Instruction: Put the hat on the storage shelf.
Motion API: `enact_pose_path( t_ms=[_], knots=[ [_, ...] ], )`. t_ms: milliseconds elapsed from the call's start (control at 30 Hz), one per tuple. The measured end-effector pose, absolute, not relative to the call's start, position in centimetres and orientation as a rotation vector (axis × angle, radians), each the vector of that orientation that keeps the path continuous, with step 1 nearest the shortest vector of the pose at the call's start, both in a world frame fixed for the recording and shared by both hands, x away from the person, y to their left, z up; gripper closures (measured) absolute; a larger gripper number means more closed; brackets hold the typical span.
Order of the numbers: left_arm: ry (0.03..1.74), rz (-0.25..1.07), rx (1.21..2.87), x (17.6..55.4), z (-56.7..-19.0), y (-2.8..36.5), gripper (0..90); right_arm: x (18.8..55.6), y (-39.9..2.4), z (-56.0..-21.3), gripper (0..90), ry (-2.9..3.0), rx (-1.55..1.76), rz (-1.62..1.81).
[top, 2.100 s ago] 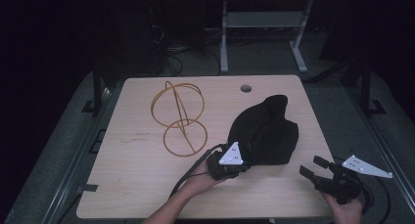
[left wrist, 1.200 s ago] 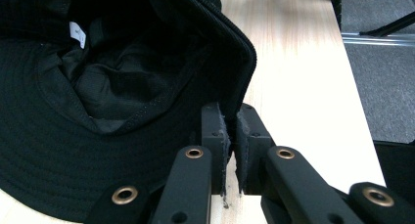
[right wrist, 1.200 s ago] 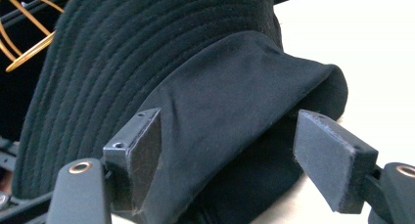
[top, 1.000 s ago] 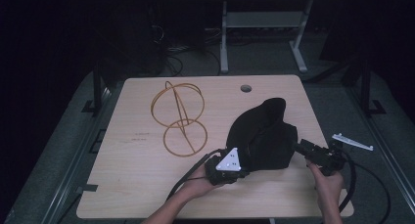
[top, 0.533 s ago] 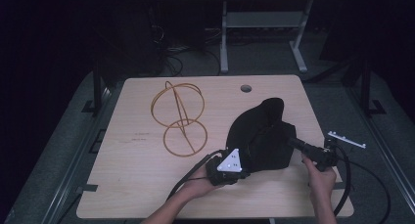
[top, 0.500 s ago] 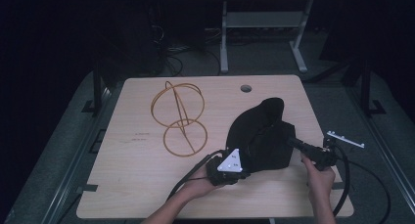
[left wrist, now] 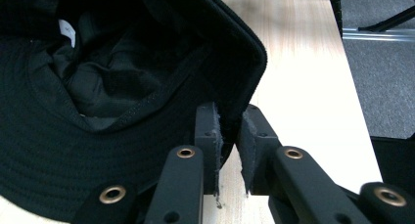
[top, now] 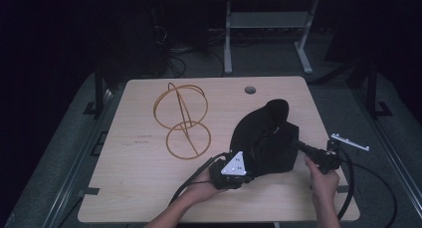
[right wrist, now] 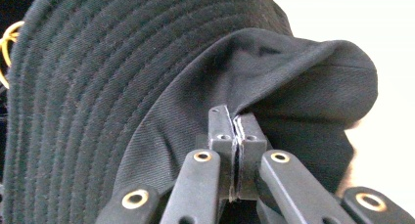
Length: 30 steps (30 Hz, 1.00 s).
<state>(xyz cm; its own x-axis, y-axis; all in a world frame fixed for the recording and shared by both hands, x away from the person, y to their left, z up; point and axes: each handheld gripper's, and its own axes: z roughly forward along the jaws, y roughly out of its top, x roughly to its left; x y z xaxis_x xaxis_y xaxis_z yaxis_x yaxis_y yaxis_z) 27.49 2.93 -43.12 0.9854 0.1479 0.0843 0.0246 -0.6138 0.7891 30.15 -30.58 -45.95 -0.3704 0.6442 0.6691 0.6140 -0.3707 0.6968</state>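
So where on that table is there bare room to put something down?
The near left corner of the table, between the wire rings and the left gripper, is bare wood. So is the far right strip around the round hole. The right middle is crowded: the black hat and the right gripper.

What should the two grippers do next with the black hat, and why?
Probably lift together. The left gripper has the black hat by its brim edge, and the right gripper, whose jaws have just closed, pinches the crown fabric. The wire hat stand stands apart on the table, unused.
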Motion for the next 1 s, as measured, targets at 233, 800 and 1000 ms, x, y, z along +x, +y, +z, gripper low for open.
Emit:
enact_pose_path(
  t_ms=[233,800,1000],
  knots=[
    [0.128,0.172,2.24,27.3,-43.1,3.0,72.2,29.9,-30.7,-45.7,88.6,1.707,1.735,1.946],
    [0.199,0.175,2.236,27.0,-43.0,5.4,60.6,29.4,-31.4,-44.4,88.7,1.647,1.687,2.056],
    [0.217,0.173,2.233,26.9,-43.0,6.3,58.4,29.3,-31.0,-42.4,88.8,1.677,1.612,2.045]
  ],
)
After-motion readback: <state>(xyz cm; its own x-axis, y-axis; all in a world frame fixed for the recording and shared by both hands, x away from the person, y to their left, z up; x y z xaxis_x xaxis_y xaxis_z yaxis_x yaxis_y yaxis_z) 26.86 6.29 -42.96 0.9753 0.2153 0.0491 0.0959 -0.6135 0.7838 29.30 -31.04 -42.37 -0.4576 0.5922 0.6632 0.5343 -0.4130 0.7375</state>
